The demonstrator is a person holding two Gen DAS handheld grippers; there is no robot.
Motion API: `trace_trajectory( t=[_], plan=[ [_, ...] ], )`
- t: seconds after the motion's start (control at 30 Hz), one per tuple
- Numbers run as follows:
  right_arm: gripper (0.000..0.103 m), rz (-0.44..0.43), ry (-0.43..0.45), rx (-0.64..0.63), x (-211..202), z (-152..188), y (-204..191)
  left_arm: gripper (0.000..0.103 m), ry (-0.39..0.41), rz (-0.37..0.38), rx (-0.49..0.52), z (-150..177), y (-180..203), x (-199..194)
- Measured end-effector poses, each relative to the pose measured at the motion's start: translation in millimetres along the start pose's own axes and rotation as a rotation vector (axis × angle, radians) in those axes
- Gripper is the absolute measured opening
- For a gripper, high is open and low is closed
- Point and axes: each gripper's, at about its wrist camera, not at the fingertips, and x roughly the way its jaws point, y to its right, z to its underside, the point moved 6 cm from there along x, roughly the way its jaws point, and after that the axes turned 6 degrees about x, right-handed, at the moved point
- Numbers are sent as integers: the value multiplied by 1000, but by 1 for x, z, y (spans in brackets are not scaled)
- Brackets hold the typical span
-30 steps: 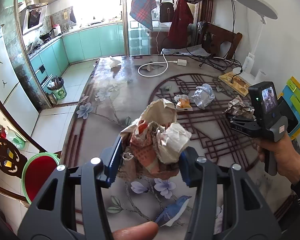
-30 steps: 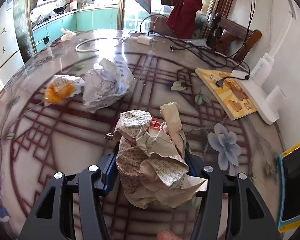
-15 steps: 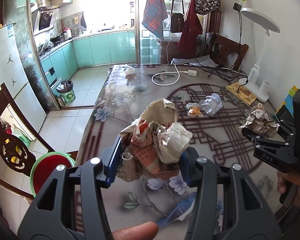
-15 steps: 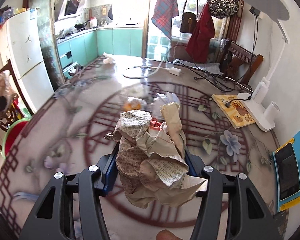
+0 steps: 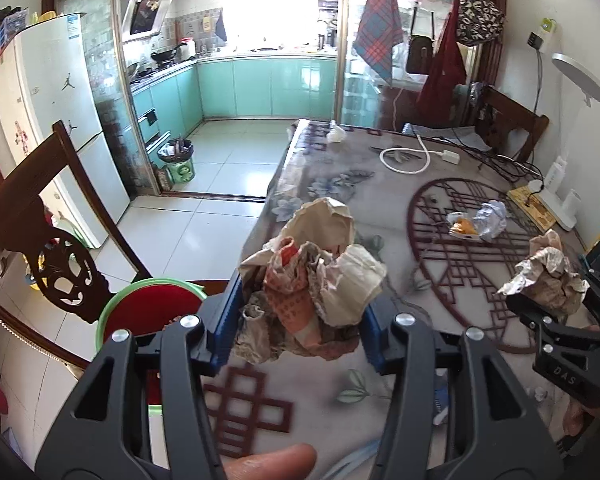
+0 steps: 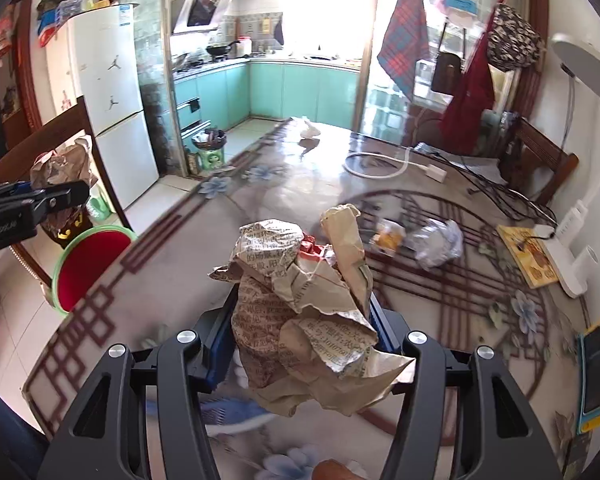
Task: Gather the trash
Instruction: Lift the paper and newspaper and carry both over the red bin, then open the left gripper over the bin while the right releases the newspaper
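Note:
My left gripper [image 5: 302,332] is shut on a crumpled paper wad with red print [image 5: 312,276], held above the table's left edge. My right gripper [image 6: 300,340] is shut on a crumpled newspaper wad [image 6: 304,312], held above the table. The right gripper with its wad [image 5: 548,280] shows at the right of the left wrist view; the left gripper and its wad [image 6: 60,164] show at the left of the right wrist view. A red bin with a green rim [image 5: 148,312] stands on the floor beside the table. A silvery wad [image 6: 436,242] and an orange wrapper [image 6: 388,236] lie on the table.
A dark wooden chair [image 5: 52,248] stands by the bin. On the floor-patterned table [image 6: 180,280] lie a white cable [image 6: 380,164], a white tissue [image 6: 308,128], black cords, a yellow book [image 6: 528,252] and a lamp base [image 6: 568,240]. A small green bin [image 5: 178,164] stands by the kitchen doorway.
Both grippers have drawn back and leftward from the table's middle, each still holding its wad. The red bin and the chair have come further into both views.

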Motion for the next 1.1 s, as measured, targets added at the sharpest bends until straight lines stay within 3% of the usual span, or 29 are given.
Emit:
trace_trajectory(
  t=[0.23, 0.43, 0.7, 0.83, 0.87, 0.9, 0.97, 1.1],
  plan=[
    [55, -72, 0, -81, 18, -13, -65, 50, -51, -154, -105, 11, -98, 16],
    [55, -136, -2, -150, 33, -24, -124, 50, -115, -233, -162, 33, -163, 33],
    [55, -176, -6, -205, 46, -35, -174, 53, -226, -214, -230, 62, -201, 77],
    [55, -181, -9, -230, 52, -40, -189, 61, -269, -200, -289, 73, -215, 89],
    [55, -183, -12, -235, 54, -40, -192, 67, -266, -204, -302, 72, -219, 87],
    [55, -185, -13, -242, 56, -41, -195, 81, -259, -203, -314, 70, -221, 85],
    [55, -189, -16, -259, 61, -41, -203, 92, -230, -210, -350, 65, -230, 75],
    [55, -209, -29, -284, 69, -39, -221, 94, -180, -215, -389, 53, -242, 57]
  ],
)
